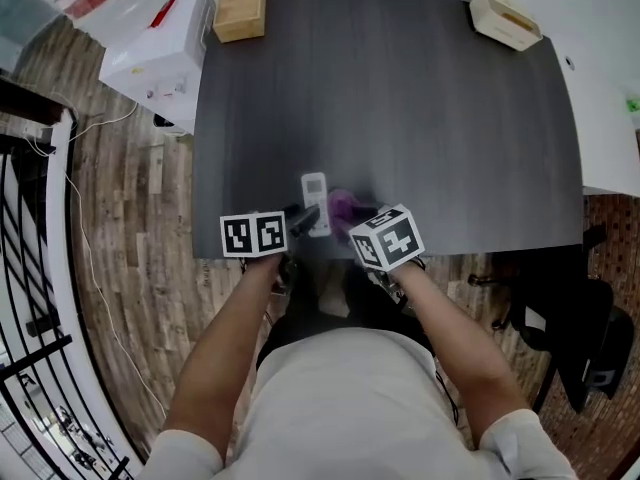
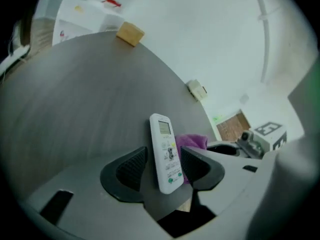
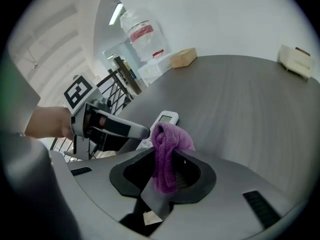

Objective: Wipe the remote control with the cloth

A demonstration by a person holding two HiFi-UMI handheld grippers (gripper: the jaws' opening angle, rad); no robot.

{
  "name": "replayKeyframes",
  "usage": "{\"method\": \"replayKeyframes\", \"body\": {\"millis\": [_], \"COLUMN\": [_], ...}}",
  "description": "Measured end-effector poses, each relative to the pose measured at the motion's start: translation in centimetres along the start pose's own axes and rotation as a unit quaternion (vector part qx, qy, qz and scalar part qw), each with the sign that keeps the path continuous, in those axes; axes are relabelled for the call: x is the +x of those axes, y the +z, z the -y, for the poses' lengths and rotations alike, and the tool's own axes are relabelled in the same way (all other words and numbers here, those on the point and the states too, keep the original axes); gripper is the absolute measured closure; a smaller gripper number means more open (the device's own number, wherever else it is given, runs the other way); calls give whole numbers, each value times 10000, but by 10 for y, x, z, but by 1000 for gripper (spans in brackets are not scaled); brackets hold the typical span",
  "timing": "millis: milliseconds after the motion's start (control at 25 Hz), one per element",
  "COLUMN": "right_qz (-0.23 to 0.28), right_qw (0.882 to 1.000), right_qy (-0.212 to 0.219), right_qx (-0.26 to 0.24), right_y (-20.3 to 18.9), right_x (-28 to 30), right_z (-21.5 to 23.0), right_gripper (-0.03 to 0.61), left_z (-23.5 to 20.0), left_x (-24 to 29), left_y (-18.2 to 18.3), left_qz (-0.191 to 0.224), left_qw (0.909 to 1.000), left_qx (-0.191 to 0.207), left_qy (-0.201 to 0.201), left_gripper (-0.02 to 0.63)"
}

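**Claws at the remote, cloth pinched in one**

Left claw (image 2: 164,153) stood wide, its jaws either side of the remote control (image 1: 315,200). One pad lay against the remote's edge, while the other looked a sliver off it, so this read as a straddle rather than a firm clamp. Right claw (image 3: 164,156) was closed on the purple cloth (image 3: 167,139), just beside the left one.

The dark table (image 1: 400,98) carried everything. Two pale wooden boxes sat at its far corners, one on the left (image 1: 241,3) and one on the right (image 1: 505,18), both well apart from the work.

The remote lay face up, lengthwise away from the person and near the table's near edge. The cloth touched or nearly touched its right side; which of the two could not be told. The cloth was bunched into a narrow twist, with a knot of it above the pads and a tail hanging between them.

Wiping did not look to have properly begun. The main risk was the loose hold. If the left jaws did not close before the cloth pushed sideways, the remote would probably skid or spin, and the near edge left little room before a drop to the floor. The second risk was the twisted cloth, which offered little flat face. It could ride over the buttons, leaving much of the face unwiped, or a firm drag could pull it out of the pads.
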State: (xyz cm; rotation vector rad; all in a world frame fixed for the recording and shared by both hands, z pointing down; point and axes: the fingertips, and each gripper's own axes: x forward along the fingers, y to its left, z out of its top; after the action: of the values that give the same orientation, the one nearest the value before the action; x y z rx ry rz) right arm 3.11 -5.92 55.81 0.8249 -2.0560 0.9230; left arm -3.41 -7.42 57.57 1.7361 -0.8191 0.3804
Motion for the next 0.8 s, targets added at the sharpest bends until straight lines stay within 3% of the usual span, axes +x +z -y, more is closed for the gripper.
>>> {"method": "replayKeyframes", "body": {"millis": [120, 200, 280, 320, 480, 600, 640, 800], "right_qz": [71, 152, 256, 316, 590, 759, 786, 772], "right_qw": [9999, 9992, 9974, 9962, 9895, 9802, 9778, 9795], "right_qy": [74, 182, 348, 442, 748, 943, 992, 964], "right_qx": [131, 331, 575, 677, 1085, 1565, 1672, 1593], "right_y": [0, -1, -3, -4, -6, -8, -9, -8], "right_x": [4, 3, -1, -3, -9, -11, -12, -11], "right_z": [-2, 2, 7, 9, 14, 19, 20, 18], "right_gripper": [474, 474, 474, 474, 474, 474, 474, 474], "left_z": [12, 14, 13, 13, 22, 29, 29, 29], "left_x": [11, 13, 12, 11, 13, 12, 12, 18], "left_y": [4, 7, 7, 6, 10, 16, 17, 12], "left_qz": [161, 304, 384, 413, 568, 836, 879, 790], "left_qw": [9956, 9862, 9756, 9729, 9712, 9541, 9525, 9671], "left_qx": [-790, -1399, -1829, -1901, -1769, -2152, -2181, -1832], "left_qy": [-485, -831, -1151, -1250, -1489, -1908, -1937, -1580], "left_gripper": [390, 391, 457, 537, 534, 520, 511, 417]}}
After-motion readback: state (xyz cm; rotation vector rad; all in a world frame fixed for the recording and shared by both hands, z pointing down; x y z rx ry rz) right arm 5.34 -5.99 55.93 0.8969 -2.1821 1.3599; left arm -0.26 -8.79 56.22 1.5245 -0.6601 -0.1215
